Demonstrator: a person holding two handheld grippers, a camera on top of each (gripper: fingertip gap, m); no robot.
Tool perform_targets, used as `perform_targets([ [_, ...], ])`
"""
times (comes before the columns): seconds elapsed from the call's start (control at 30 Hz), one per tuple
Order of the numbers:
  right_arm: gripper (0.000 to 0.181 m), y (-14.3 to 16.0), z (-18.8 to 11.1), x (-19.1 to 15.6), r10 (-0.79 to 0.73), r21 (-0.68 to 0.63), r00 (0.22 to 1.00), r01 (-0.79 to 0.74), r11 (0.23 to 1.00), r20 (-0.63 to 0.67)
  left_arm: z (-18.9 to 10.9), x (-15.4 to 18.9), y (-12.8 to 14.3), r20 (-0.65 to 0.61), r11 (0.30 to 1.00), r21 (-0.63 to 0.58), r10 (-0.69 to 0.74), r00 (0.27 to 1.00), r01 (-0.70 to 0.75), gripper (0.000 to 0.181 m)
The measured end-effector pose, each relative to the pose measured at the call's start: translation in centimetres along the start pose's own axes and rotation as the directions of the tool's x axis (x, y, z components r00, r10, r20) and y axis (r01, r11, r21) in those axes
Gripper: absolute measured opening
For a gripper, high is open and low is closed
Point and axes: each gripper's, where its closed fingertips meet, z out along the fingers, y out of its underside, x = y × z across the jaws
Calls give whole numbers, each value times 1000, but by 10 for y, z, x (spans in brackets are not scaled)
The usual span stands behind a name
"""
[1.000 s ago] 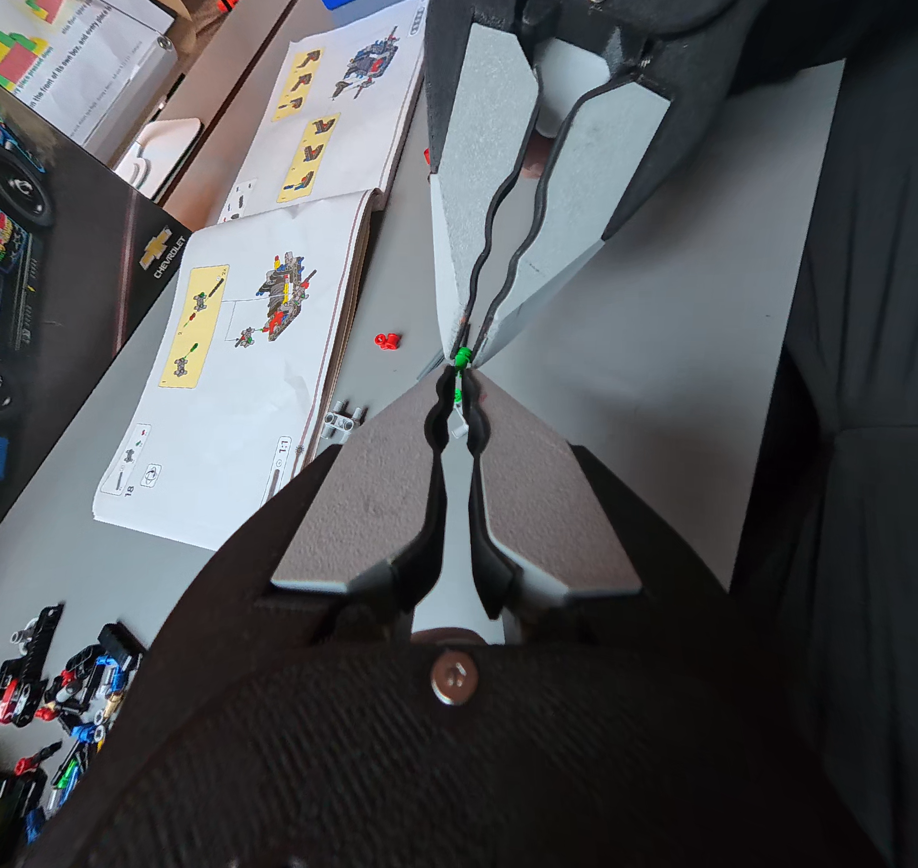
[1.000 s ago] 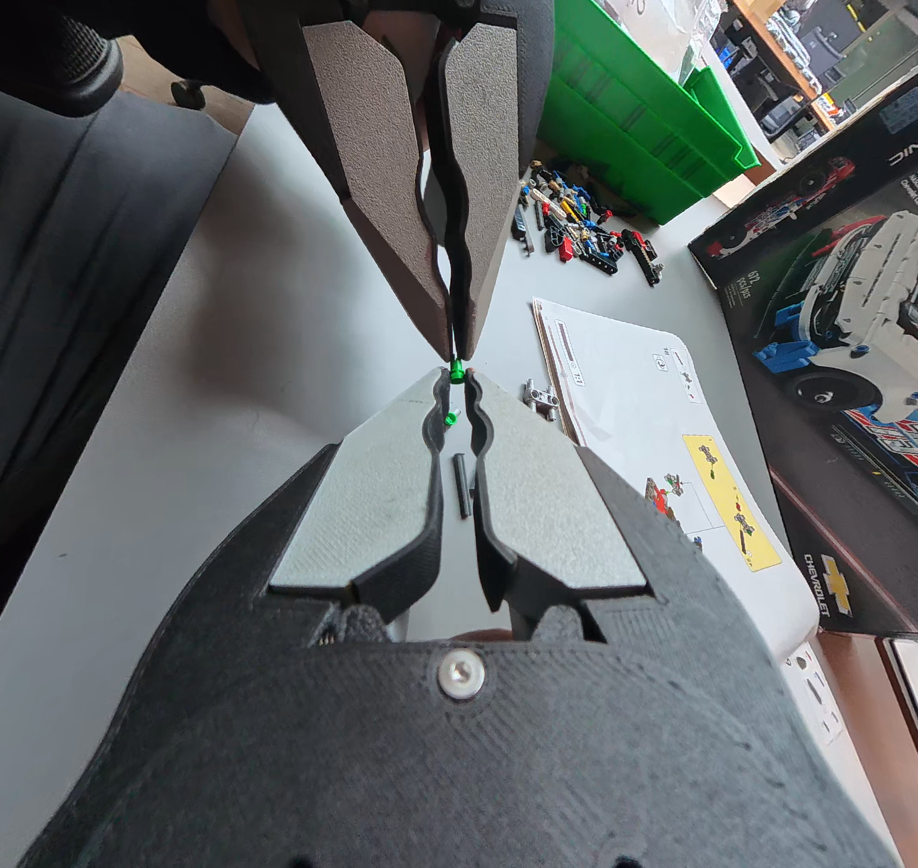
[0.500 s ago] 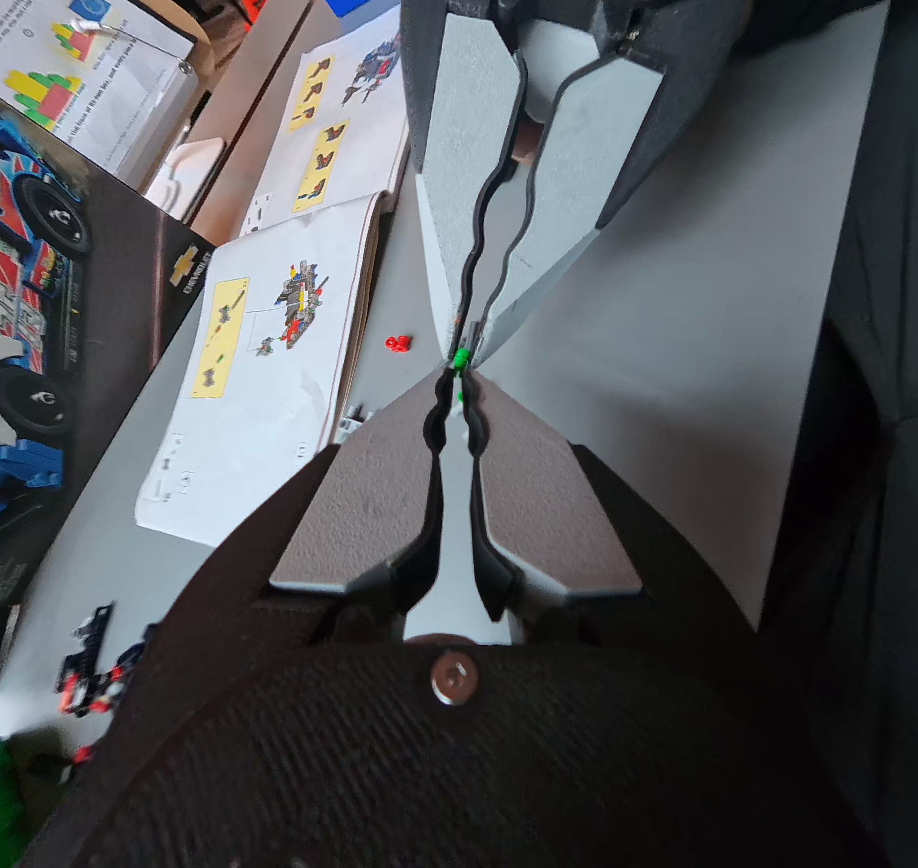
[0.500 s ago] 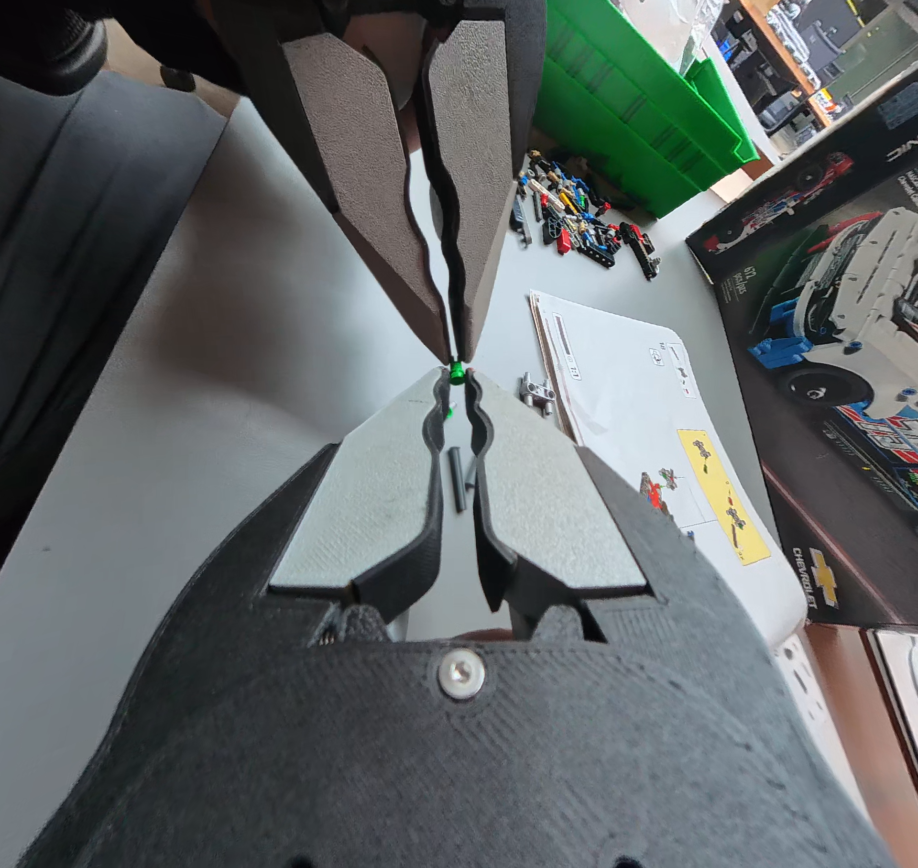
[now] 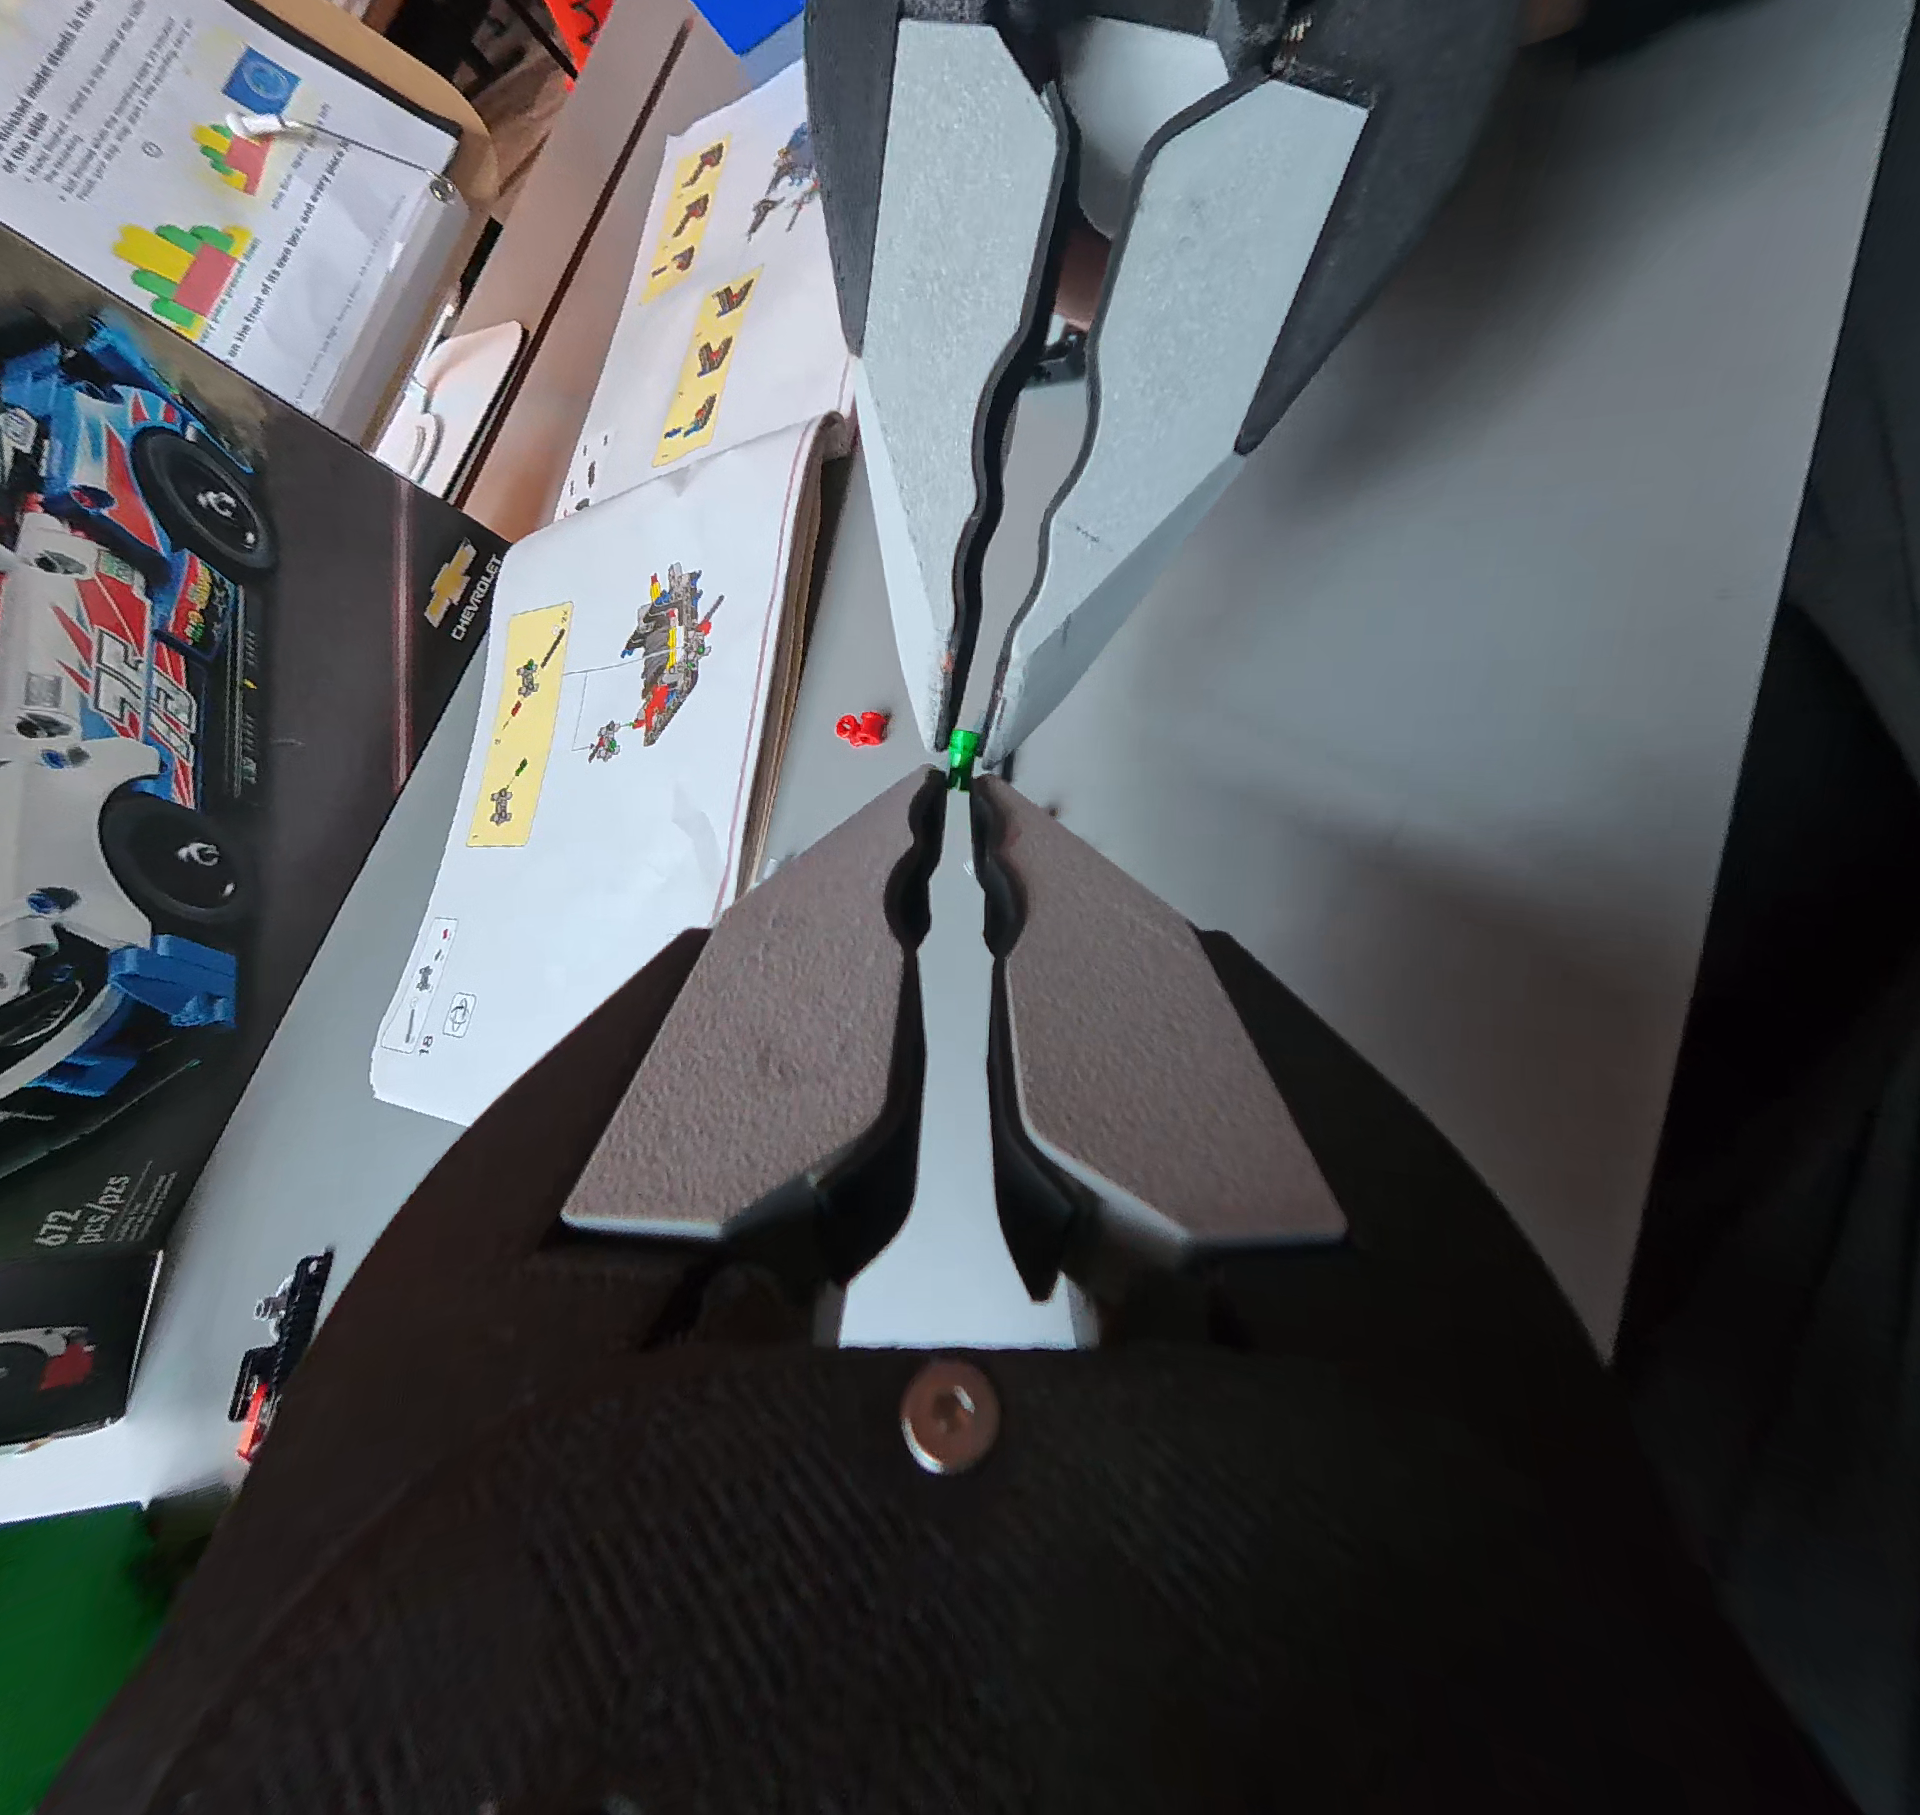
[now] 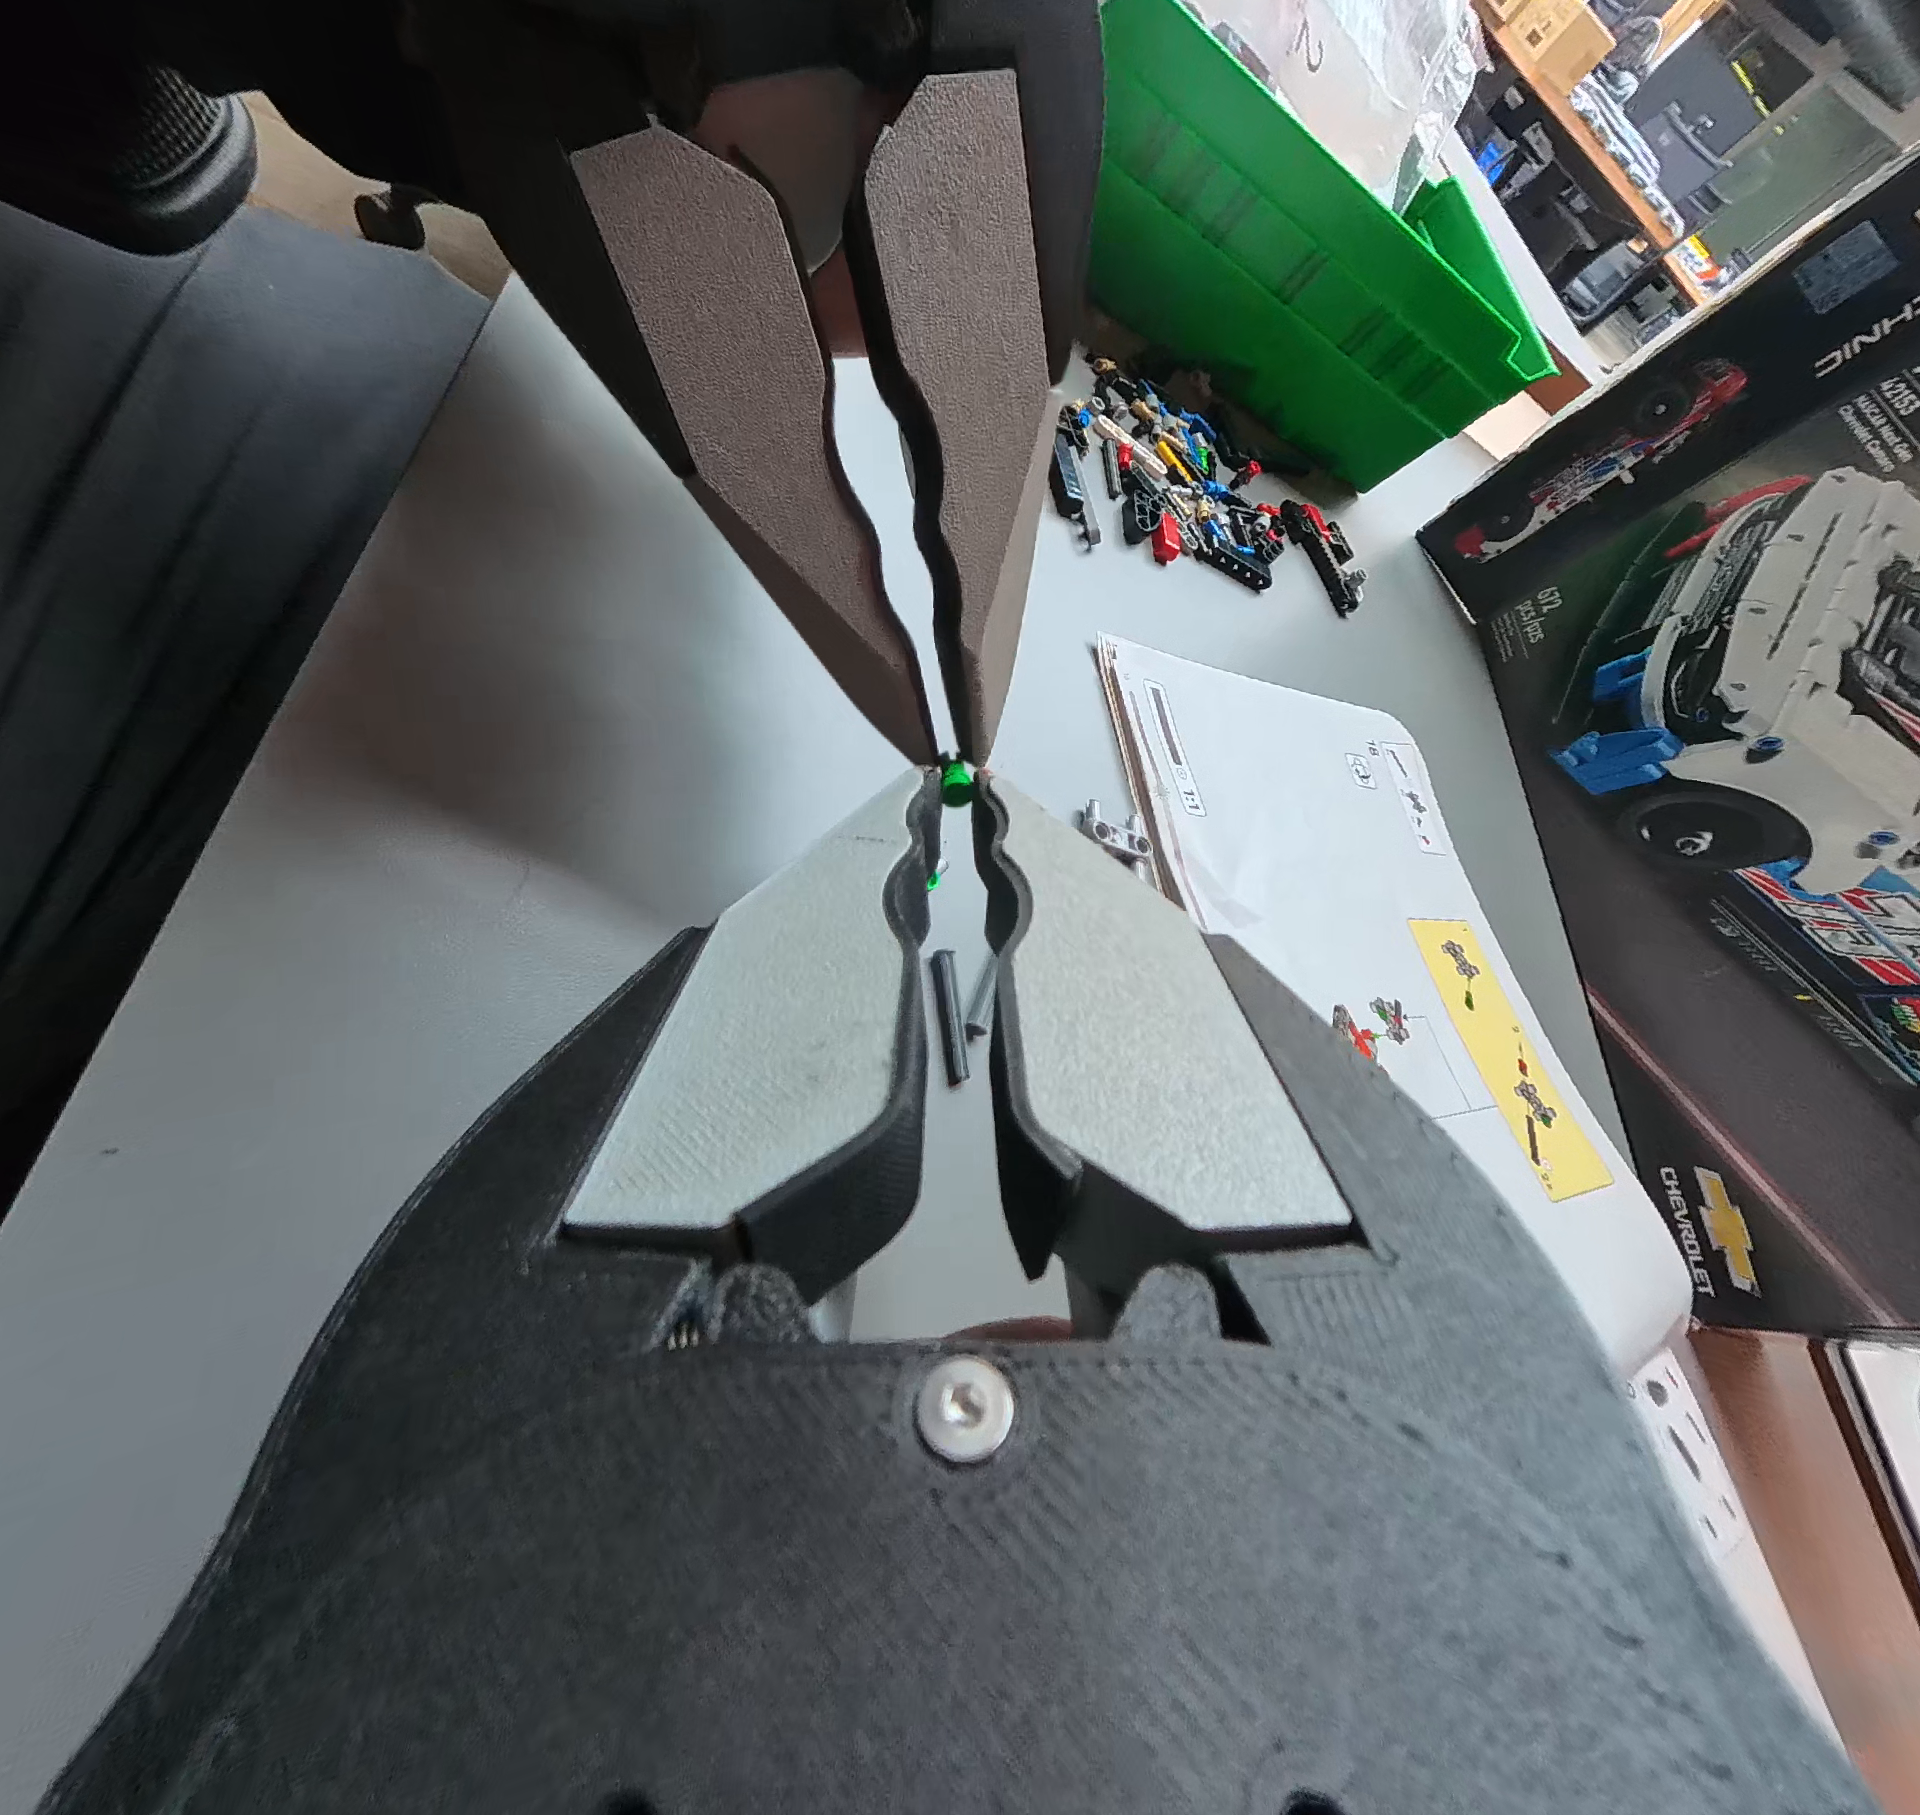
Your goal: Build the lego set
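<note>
The left gripper (image 5: 954,791) and the right gripper (image 6: 954,786) meet tip to tip above the grey table (image 6: 436,830). Between the tips sits a small green piece (image 6: 954,784); both pairs of fingers are nearly closed on it, but which pair really grips it I cannot tell. Two dark axles (image 6: 961,1022) lie on the table under the right gripper. Beside is the open instruction booklet (image 6: 1340,892), then the set box (image 6: 1714,726). Farther lie a heap of loose parts (image 6: 1195,487) and a green bin (image 6: 1278,259).
</note>
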Motion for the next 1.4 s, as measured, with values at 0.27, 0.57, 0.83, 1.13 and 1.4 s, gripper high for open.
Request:
perform_targets([
  [0.27,2,-3,-2,-2,-27,35,1000,27,999,8,0,2,-1,-10,1000,10,-9,1000,9,2],
  [0.57,3,-6,-4,-1,-15,76,1000,13,997,23,-5,0,-3,14,1000,-10,12,1000,-12,0],
  [0.83,3,-5,-3,-4,-15,73,999,12,997,42,-4,3,-1,-8,999,-31,-15,1000,14,0],
  [1.13,3,-5,-2,-4,-13,72,999,10,997,44,-4,3,0,-3,999,-41,-16,1000,15,0],
  [1.4,3,-6,-3,0,2,84,1000,-5,996,30,-4,0,-2,5,999,-24,-23,1000,23,1],
])
